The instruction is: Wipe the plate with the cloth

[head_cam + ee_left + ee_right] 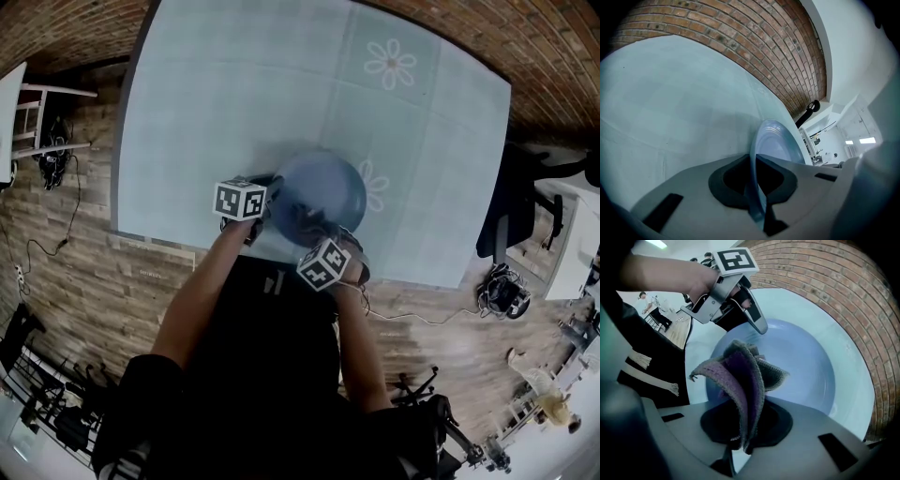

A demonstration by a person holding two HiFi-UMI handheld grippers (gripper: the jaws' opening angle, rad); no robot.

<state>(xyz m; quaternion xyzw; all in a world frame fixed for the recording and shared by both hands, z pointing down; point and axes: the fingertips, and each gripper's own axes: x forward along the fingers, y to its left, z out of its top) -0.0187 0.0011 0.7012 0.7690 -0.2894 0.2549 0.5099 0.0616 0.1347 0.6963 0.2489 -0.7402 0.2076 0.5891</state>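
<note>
Right gripper view — cloth (744, 380) clamped between jaws.

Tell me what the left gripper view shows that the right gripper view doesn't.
Only the left gripper view: the plate seen nearly edge-on, its rim clamped in the left gripper's jaws, with a white room beyond.
Only the right gripper view: the purple-grey cloth pinched in the right gripper's jaws in front of the plate's inner face, and the left gripper from outside, with its marker cube.
Both: the blue plate, the pale table cover and the brickwork.
</note>
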